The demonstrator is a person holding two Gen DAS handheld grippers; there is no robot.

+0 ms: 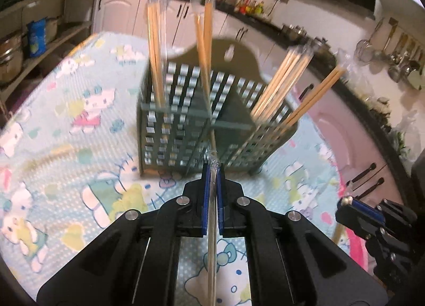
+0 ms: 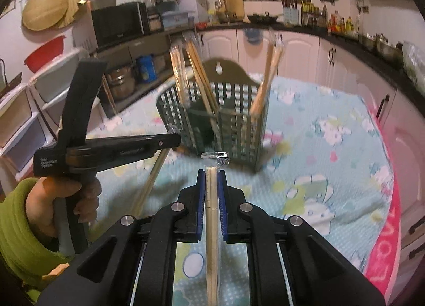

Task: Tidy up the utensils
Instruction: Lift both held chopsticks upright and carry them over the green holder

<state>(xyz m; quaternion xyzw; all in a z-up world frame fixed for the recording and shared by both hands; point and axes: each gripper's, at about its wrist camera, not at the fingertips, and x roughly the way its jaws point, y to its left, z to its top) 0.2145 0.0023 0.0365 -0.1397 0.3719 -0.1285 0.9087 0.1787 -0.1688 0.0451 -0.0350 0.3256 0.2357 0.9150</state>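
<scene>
Both hands are mid-carry, each bringing a wrapped pair of chopsticks toward the green slotted holder (image 1: 212,114), which stands on the desk (image 1: 79,125) under a cartoon-print cloth.

The left gripper (image 1: 212,170) is pressed together on the clear plastic wrapper of its chopsticks (image 1: 211,239); the wrapper's crimped end pokes out just past the blue pads (image 1: 204,199). The wrapped pair in the right gripper (image 2: 211,175) is pinched the same way, the pale sticks (image 2: 211,213) lying along the line of the fingers with the wrapper's flat end sticking out in front.

The holder already has several wrapped pairs leaning in its compartments: two upright sets (image 1: 156,53) on one side in the left view, and more (image 1: 287,80) slanting out on the other. From the right view, the person's left hand (image 2: 66,199), in a green sleeve (image 2: 18,226), holds its gripper near the holder's side, with its chopsticks hanging down beneath it.

So this looks like the loading step, with both pairs picked up but not yet dropped in. Next, each pair probably needs tipping closer to upright, lower end first, and lining up over an open compartment before the pads let go. The crowded, slanting sticks may snag the incoming ends.
</scene>
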